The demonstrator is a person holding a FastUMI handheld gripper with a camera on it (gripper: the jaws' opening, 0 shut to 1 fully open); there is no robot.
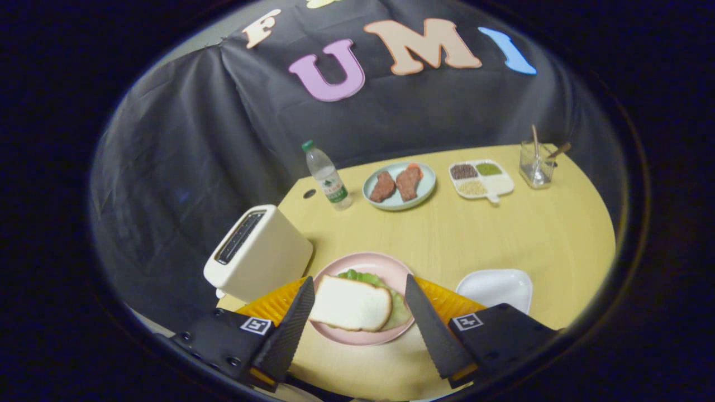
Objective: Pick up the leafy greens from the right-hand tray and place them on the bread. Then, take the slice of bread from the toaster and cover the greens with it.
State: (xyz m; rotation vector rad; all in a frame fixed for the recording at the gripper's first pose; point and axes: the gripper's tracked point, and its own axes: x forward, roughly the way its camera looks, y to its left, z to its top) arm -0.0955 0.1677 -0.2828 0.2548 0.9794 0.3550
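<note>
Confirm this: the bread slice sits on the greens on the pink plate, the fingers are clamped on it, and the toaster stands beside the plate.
One thing is wrong: the fingers are spread open on either side of the bread slice, not clamped on it, as the gripper view shows. The slice does sit on the greens on the pink plate, with the toaster beside it.

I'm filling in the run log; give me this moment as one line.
gripper: open, empty | bread slice: between the fingers, on greens | pink plate: under both | toaster: beside plate
</note>
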